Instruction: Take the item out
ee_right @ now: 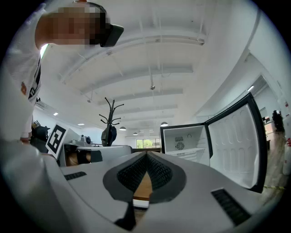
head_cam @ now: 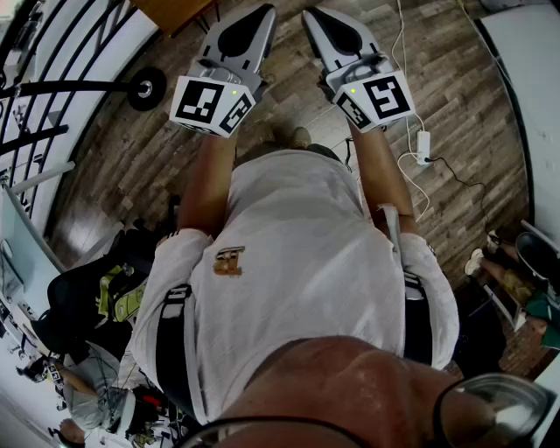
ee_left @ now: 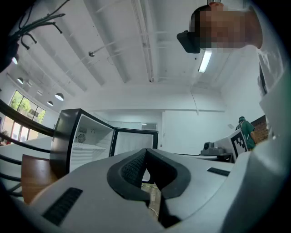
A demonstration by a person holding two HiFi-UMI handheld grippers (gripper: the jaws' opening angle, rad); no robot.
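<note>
In the head view I look down my own white shirt at both grippers, held out side by side over the wooden floor. My left gripper (head_cam: pixel 266 10) (ee_left: pixel 145 150) has its jaws closed together with nothing between them. My right gripper (head_cam: pixel 309 13) (ee_right: pixel 146 154) is shut and empty as well. A small black fridge stands open ahead, in the left gripper view (ee_left: pixel 87 143) and in the right gripper view (ee_right: pixel 188 141), with white shelves inside. Its door (ee_right: pixel 236 145) swings out to the right. I cannot make out any item in it.
A white power strip with cables (head_cam: pixel 423 145) lies on the floor at right. A black stand's foot (head_cam: pixel 144 87) and railing are at left, bags (head_cam: pixel 96 297) beside me. A coat stand (ee_right: pixel 109 122) rises left of the fridge. A person in green (ee_left: pixel 245 129) stands far off.
</note>
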